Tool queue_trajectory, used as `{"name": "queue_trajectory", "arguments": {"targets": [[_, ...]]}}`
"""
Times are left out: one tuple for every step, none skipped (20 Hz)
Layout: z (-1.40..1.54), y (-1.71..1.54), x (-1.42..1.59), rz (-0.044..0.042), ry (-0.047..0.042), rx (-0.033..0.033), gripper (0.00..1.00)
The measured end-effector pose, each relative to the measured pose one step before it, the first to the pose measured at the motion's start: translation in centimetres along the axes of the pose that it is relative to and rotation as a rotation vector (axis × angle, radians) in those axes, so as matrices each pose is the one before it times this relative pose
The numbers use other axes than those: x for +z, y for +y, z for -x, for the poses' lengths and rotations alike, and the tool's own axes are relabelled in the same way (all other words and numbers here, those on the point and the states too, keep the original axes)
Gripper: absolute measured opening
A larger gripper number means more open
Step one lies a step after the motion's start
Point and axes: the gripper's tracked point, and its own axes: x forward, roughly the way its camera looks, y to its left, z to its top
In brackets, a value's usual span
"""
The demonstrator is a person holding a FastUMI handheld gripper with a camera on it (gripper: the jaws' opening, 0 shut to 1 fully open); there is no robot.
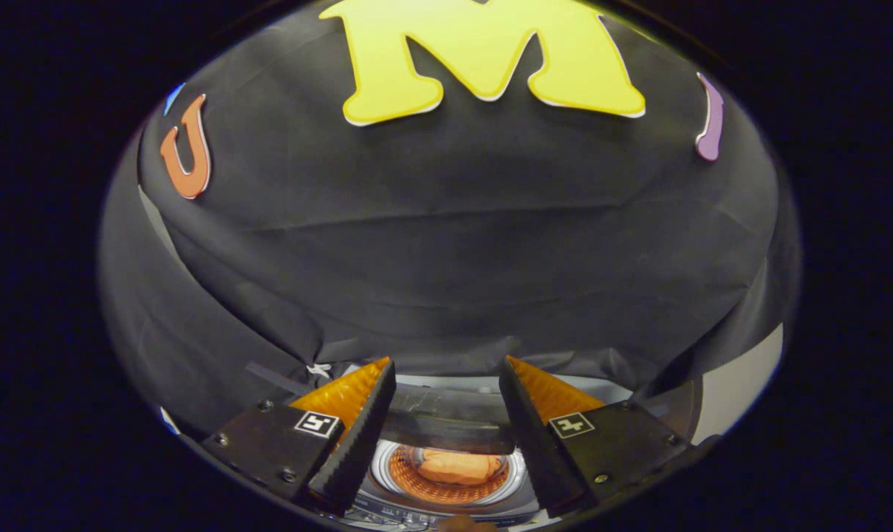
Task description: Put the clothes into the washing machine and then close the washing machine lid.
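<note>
My gripper (446, 362) is open, its fingers wide apart with nothing between them. It hangs above a top-loading washing machine (446, 510) and looks down past the fingers into its round drum (391, 469). An orange garment (457, 467) lies crumpled at the bottom of the drum, below and between the fingers. A dark lid panel (446, 428) crosses the gap between the fingers just behind the drum opening and leaves the drum uncovered.
The booth's black cloth wall (453, 244) rises close behind the machine. A pale wall panel (741, 384) shows beyond the right finger. The machine's light top surface (608, 388) runs behind the lid.
</note>
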Motion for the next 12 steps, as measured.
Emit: {"name": "queue_trajectory", "arguments": {"targets": [[-0.643, 0.033, -0.193, -0.00312, 0.00731, -0.00151, 0.89], [-0.432, 0.024, -0.204, -0.00361, 0.00955, 0.00118, 0.89], [-0.432, -0.138, -0.430, -0.00399, 0.01078, -0.00259, 0.89], [-0.094, 0.029, 0.031, -0.00924, -0.00538, 0.00877, 0.89], [-0.142, -0.004, -0.089, -0.01074, -0.00781, 0.00042, 0.89], [0.005, 0.024, -0.200, -0.00794, 0.00207, 0.00670, 0.89], [0.022, 0.058, -0.028, -0.00871, -0.00272, 0.00396, 0.89], [-0.060, 0.017, -0.108, 0.00442, 0.00486, 0.00176, 0.89], [0.001, -0.032, -0.174, 0.00637, -0.00070, -0.00074, 0.89], [0.030, 0.016, 0.121, 0.00184, -0.01203, 0.00076, 0.89], [0.077, 0.040, 0.152, 0.00408, -0.02671, 0.00247, 0.89], [0.200, 0.041, 0.031, 0.01369, -0.02484, 0.00568, 0.89]]}}
